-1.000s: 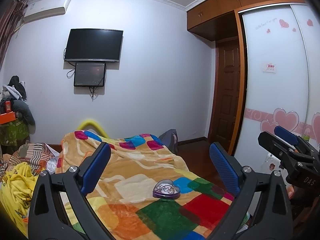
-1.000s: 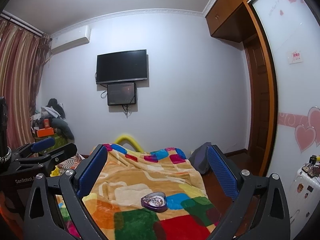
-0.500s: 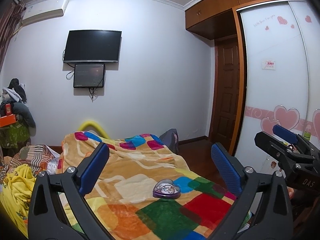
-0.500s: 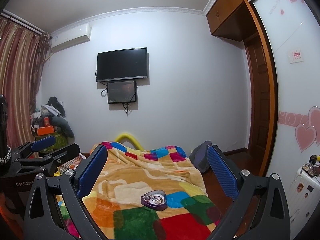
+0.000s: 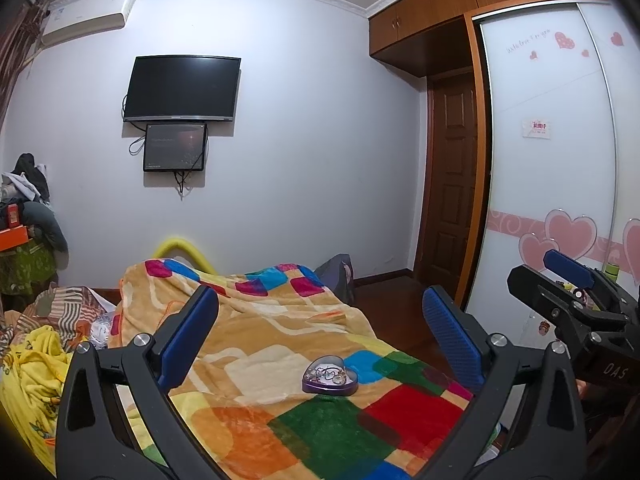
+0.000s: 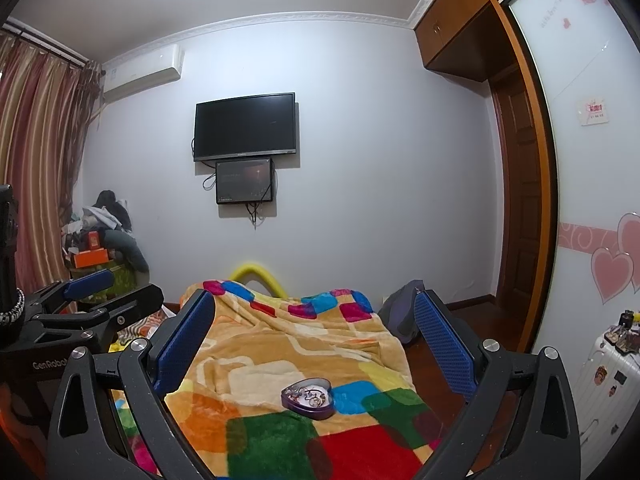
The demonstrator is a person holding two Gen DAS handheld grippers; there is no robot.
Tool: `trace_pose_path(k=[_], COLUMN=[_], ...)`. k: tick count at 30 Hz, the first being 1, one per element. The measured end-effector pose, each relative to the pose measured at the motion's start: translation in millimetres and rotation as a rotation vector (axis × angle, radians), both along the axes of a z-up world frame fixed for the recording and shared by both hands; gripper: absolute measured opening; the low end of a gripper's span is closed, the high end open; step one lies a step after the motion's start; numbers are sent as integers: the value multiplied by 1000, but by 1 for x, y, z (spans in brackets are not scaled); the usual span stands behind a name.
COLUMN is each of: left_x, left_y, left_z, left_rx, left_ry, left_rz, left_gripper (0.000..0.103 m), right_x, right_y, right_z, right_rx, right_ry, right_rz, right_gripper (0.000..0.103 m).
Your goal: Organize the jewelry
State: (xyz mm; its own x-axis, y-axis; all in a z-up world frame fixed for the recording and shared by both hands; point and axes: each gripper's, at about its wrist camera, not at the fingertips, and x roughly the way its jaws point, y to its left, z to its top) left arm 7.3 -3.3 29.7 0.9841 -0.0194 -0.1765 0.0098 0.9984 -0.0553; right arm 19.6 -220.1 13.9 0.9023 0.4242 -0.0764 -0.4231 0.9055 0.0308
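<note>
A purple heart-shaped jewelry box (image 5: pixel 330 381) lies open on the colourful patchwork blanket (image 5: pixel 256 344) of the bed, with tangled jewelry pieces inside. It also shows in the right wrist view (image 6: pixel 308 398). My left gripper (image 5: pixel 320 324) is open and empty, held above and short of the box. My right gripper (image 6: pixel 312 324) is open and empty, also short of the box. The right gripper shows at the right edge of the left wrist view (image 5: pixel 576 300), and the left gripper at the left of the right wrist view (image 6: pixel 92 300).
A TV (image 5: pixel 182 89) and a small screen hang on the far wall. Piled clothes (image 5: pixel 28 208) stand at the left, yellow bedding (image 5: pixel 32 368) beside the blanket. A wardrobe with heart decals (image 5: pixel 552 200) and a white suitcase (image 6: pixel 604 380) are at the right.
Both grippers have shifted slightly; the heart box sits a little lower and nearer the middle between the fingers. Both stay open and empty.
</note>
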Motion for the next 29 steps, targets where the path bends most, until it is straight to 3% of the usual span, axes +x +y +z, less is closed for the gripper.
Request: trace_pose_path(k=[29], left_x=[11], left_y=[8], left_z=[-7], left_rx=[-27], left_ry=[31], left_rz=[-19], left_gripper=[103], right_x=[14], right_y=[1], right_z=[-4], right_rx=[-2], right_ry=[35], right_rz=[-10], right_gripper=[99])
